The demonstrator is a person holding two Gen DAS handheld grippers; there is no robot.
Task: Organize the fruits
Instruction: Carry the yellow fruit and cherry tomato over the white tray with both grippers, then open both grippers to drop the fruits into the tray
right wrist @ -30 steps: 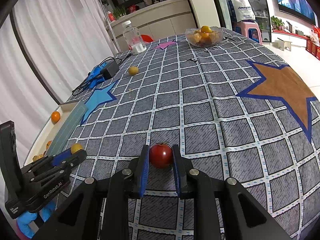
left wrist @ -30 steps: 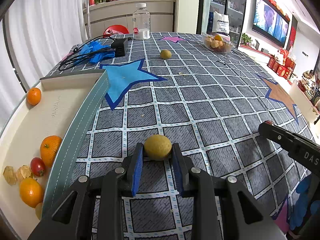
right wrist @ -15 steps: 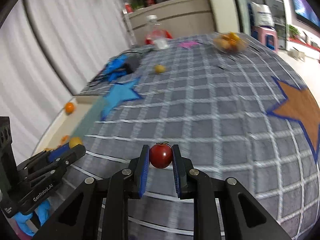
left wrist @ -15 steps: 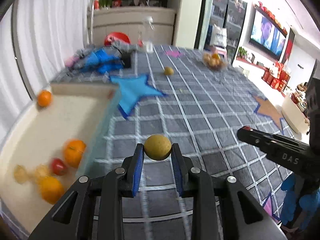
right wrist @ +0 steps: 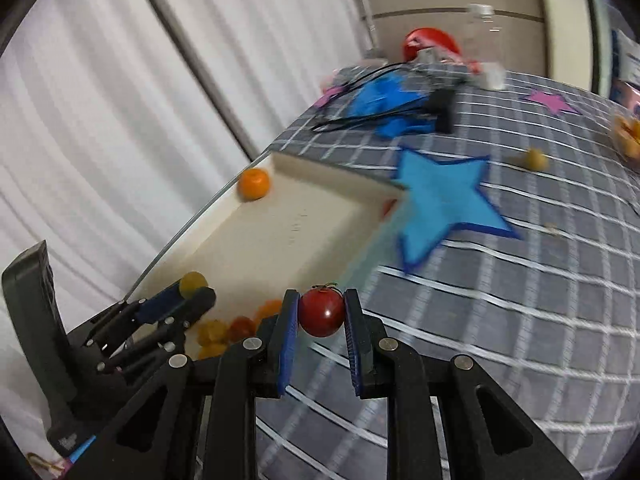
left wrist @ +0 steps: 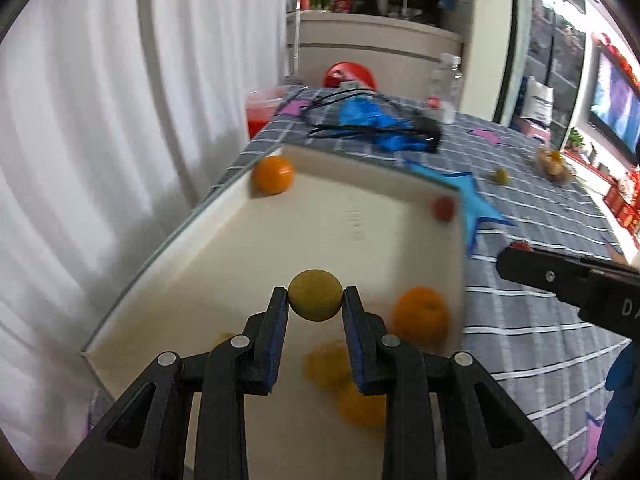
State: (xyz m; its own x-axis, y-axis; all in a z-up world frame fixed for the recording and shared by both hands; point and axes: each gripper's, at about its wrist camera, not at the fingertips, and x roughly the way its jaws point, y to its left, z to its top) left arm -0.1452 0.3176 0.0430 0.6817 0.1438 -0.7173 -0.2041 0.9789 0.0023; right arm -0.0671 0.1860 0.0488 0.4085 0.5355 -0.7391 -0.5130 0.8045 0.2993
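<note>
My left gripper (left wrist: 316,300) is shut on a yellow-green round fruit (left wrist: 316,295) and holds it above the cream tray (left wrist: 352,216). In the tray lie an orange (left wrist: 273,174) at the far corner, a small red fruit (left wrist: 443,207) by the right wall, another orange (left wrist: 420,317) and blurred orange and yellow fruits below my fingers. My right gripper (right wrist: 321,312) is shut on a red tomato (right wrist: 321,312) above the tray's right wall (right wrist: 360,270). The left gripper (right wrist: 192,292) shows in the right wrist view over the tray.
A loose yellow-green fruit (right wrist: 535,159) lies on the grey checked tablecloth beyond a blue star patch (right wrist: 444,196). Black cables and blue cloth (right wrist: 392,104) lie at the far end with a clear bottle (left wrist: 444,84). A bowl of fruit (left wrist: 554,164) stands far right. White curtains hang at the left.
Both grippers have swung left with their fruits still held. The left one now hangs over the tray; the right one has reached the tray's right wall.
</note>
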